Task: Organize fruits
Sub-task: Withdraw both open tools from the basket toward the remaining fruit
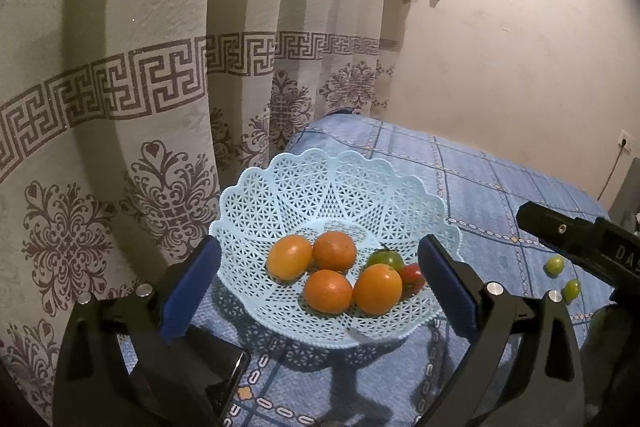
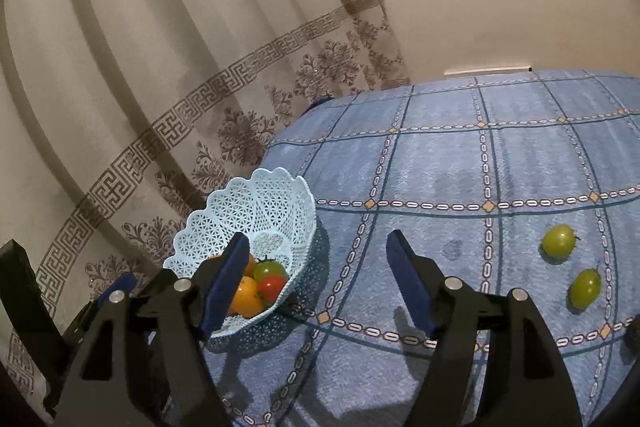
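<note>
Hovering wide open and empty, the left gripper (image 1: 320, 283) frames the lattice basket (image 1: 280, 195) — four oranges (image 1: 289, 255), a green tomato (image 1: 387, 259) and a red one inside. From the right wrist, the right gripper (image 2: 316, 281) (also spread, holding nothing) hangs over the blue cloth (image 2: 440, 167) — two green tomatoes (image 2: 558, 241) lie apart from the basket.

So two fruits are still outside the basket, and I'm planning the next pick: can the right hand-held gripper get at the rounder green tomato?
Probably yes: the right hand-held gripper is open, and bare tablecloth lies between it and the green tomato.
</note>
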`<state>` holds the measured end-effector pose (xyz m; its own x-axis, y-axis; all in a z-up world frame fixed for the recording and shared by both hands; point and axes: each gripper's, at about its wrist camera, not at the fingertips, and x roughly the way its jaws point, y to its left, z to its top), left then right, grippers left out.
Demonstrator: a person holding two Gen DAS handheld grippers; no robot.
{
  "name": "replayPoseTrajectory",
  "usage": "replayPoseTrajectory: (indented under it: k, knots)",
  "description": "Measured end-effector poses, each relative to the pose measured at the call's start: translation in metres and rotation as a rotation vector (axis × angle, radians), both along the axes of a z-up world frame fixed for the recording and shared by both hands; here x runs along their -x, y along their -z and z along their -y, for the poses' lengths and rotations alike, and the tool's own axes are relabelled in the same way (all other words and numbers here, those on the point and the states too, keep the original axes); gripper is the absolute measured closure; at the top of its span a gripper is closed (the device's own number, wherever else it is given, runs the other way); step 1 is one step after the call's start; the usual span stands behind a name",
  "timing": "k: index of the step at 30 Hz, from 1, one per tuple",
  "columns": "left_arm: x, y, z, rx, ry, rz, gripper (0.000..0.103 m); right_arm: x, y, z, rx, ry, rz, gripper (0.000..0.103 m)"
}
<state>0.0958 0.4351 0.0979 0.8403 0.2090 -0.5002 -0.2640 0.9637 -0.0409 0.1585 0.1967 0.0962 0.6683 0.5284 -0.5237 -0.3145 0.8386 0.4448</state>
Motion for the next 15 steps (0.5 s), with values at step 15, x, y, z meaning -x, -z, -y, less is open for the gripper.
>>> replayPoseTrajectory:
  k: [15]
  knots:
    - [0.011,-0.004,0.014,-0.02,0.03,0.005,0.003,0.018,-0.001,0.024,-0.015,0.06,0.028,0.02]
